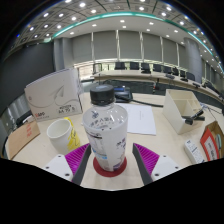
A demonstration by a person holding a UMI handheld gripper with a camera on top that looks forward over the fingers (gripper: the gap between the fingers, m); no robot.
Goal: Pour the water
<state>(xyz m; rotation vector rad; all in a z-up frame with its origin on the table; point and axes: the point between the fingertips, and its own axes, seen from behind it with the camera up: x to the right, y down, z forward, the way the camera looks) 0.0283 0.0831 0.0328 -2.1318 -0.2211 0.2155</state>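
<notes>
A clear plastic water bottle (105, 125) with a dark cap and a printed label stands upright on a round red coaster (110, 171) on the pale table (155, 140). My gripper (110, 152) is open around it. The bottle stands between the two fingers, whose magenta pads (72, 156) lie close along its lower sides. I cannot make out a firm press on either side. A yellow cup (61, 134) stands on the table to the left of the bottle, just beyond the left finger.
A white folded card (55, 97) stands behind the cup. Sheets of paper (142, 118) lie behind the bottle. A white box (186, 108) and an orange carton (213, 138) are at the right. Desks and monitors fill the room beyond.
</notes>
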